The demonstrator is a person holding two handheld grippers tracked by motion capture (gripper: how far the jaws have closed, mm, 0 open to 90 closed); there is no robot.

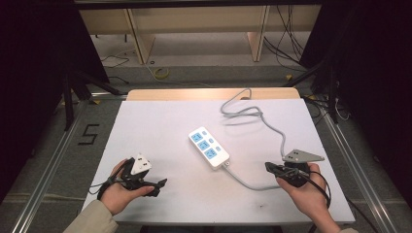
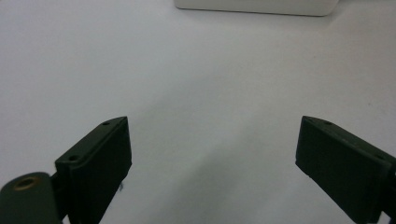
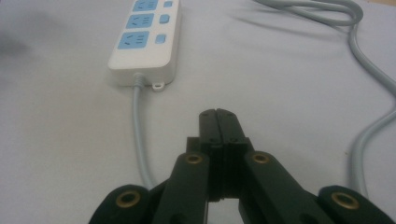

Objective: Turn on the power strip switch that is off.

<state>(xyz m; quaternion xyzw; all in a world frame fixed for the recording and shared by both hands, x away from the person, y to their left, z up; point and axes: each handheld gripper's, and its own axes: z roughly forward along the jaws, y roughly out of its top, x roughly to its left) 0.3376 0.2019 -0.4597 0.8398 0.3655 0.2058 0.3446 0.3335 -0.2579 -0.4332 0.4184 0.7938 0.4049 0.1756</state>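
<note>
Bench (image 1: pixel 160 126): white top, one power strip and its cable on it.

My bench is a white sheet over a pale wood board that shows along the far edge. Near the middle lies a white power strip (image 1: pixel 209 146) with three blue sockets, set at a slant. Its grey cable (image 1: pixel 252 115) leaves the near end, curves across the right side, loops near the far edge and runs off it. A few faint dark specks mark the near part.
</note>
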